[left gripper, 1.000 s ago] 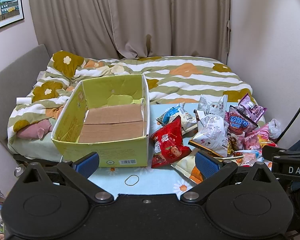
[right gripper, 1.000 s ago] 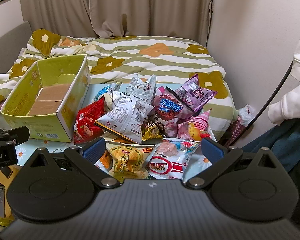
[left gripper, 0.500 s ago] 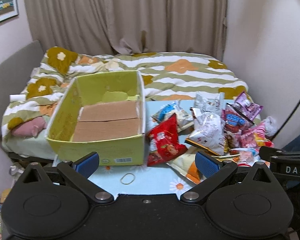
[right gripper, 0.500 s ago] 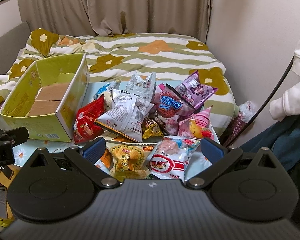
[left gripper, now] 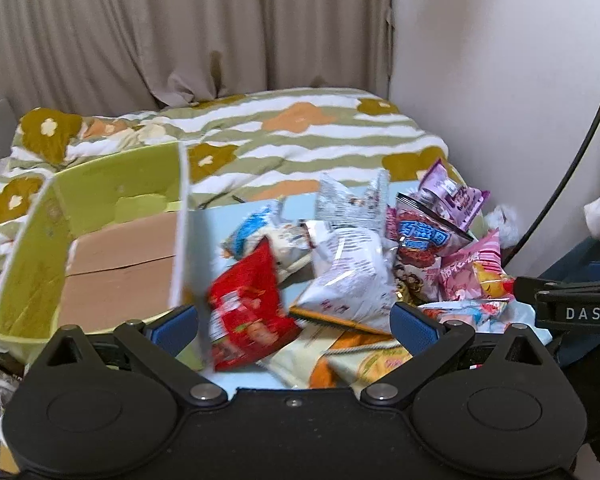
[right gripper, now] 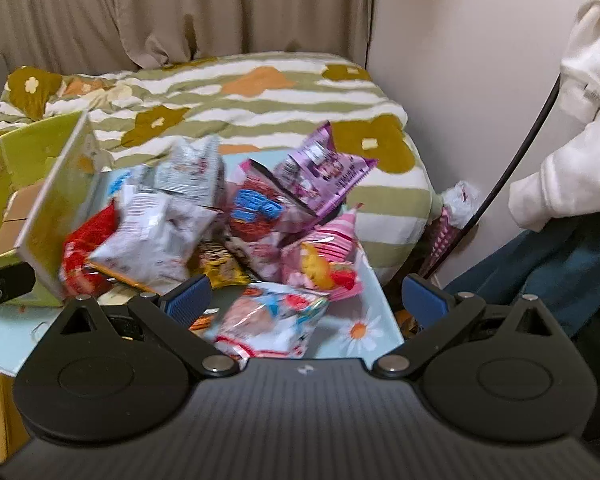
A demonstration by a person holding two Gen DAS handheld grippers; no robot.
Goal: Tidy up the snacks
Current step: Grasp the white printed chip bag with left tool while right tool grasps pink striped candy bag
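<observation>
snack pile: a heap of bags on the light blue table, right of the box and touching its right wall, nothing sorted yet as far as I can tell

red bag: leftmost of the heap, leaning on the box's right wall, long axis tilted up and a bit right, bottom end toward the camera. In the left wrist view it sits between the fingers, nearer the left one

left gripper: spread wide, holding nothing, both blue pads showing, low over the near table edge

box: yellow-green, open top, only bare cardboard showing inside, up and left of the left gripper

which hand is nearer: left for the red bag I'd say, it's dead ahead and the box is right next door, so a short hop left once it's gripped

white bag: just right of the red one, overlapping bags under it

pink and white bag: nearest thing to the right gripper, lying flat between its fingers with its long axis running away up and right

right gripper: also wide open and empty, so that bag looks like its pick

purple bag: top back of the heap, propped up at an angle, farther from both

heads up: both views are a bit smeared, labels unreadable

bed: striped flowery cover behind the table

person: white sleeve at the far right, well clear of the pile
</observation>
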